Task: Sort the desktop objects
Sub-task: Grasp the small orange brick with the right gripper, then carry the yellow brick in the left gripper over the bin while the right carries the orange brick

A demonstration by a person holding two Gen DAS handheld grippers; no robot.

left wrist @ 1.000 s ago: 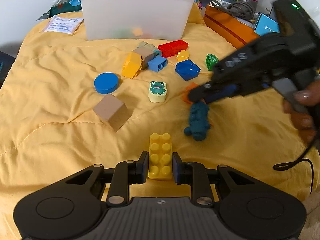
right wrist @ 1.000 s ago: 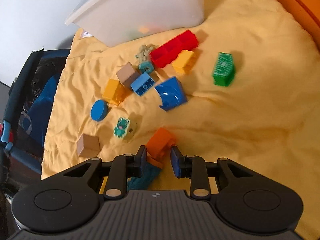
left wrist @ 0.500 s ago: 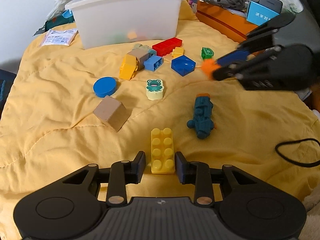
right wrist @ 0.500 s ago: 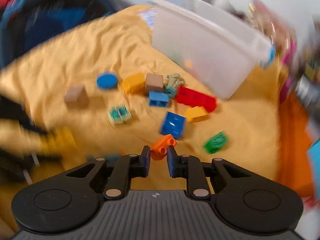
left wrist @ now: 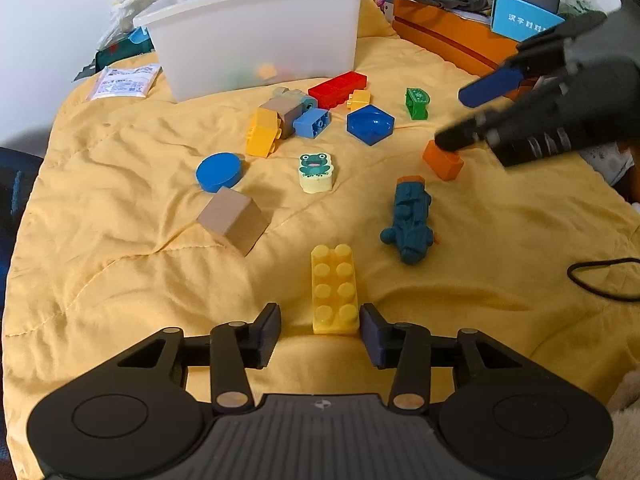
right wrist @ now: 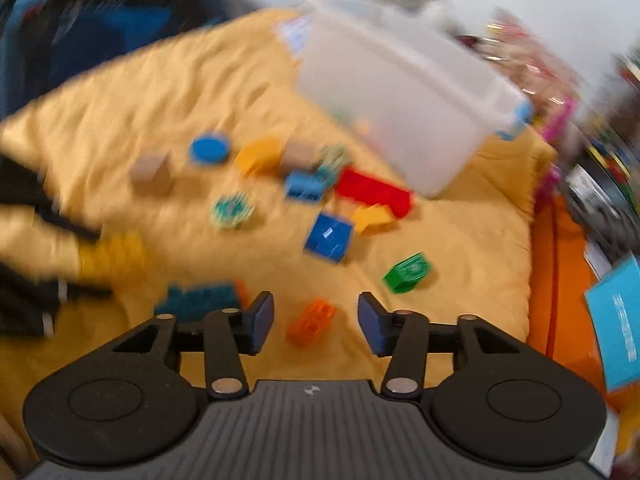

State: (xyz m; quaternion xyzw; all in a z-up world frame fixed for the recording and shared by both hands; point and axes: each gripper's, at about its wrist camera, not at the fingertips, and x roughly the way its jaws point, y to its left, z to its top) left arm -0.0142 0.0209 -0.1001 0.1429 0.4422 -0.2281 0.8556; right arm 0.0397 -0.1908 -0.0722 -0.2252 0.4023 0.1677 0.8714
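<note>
A yellow quilt (left wrist: pixel 120 280) carries scattered toy blocks (left wrist: pixel 334 288) and a white bin (left wrist: pixel 256 40).

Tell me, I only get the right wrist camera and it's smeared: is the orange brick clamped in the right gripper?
Observer: No. In the left wrist view the orange brick lies on the yellow blanket. The right gripper has just been opening its jaws, and they stand apart over it.
Operator: And the left gripper?
Observer: The left gripper has just been opening too. The yellow brick lies unclamped between the pads, with a clear gap at one pad.
Operator: What's near the orange one?
Observer: A teal toy animal, lying just short of it toward the left gripper.
</note>
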